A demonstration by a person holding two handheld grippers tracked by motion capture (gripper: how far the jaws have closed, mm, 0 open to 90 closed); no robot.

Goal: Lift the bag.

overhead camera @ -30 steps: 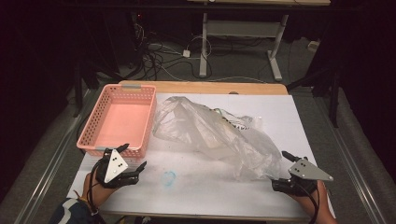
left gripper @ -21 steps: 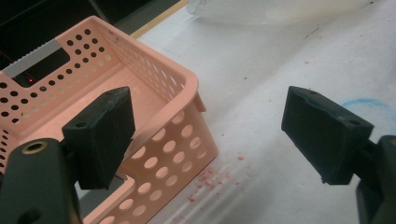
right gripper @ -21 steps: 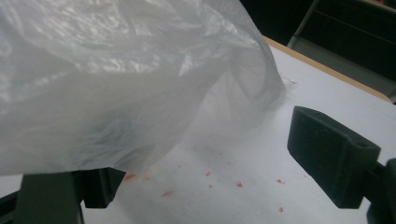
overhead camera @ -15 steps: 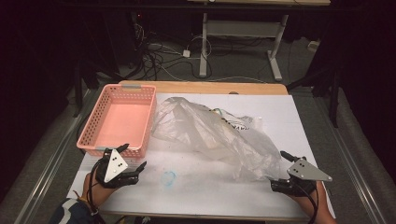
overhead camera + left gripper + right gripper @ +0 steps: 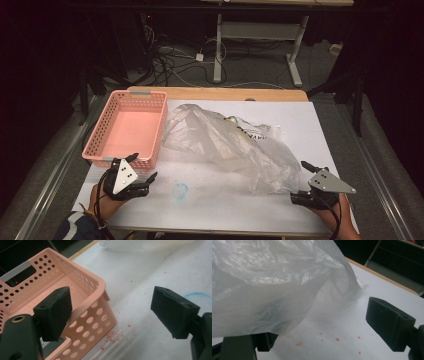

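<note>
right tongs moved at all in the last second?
No. In the high view the right tongs sit in the same spot beside the near corner of the plastic bag, with no visible shift against the table edge.

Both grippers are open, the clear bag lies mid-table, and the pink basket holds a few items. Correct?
Not quite: the basket is empty, as the high view shows. The rest holds: left gripper and right gripper are open, and the bag lies mid-table.

On the tabletop, the perforated basket sits far left — the crumpled plastic bag lies just right of it, spreading toward the near right.
</note>
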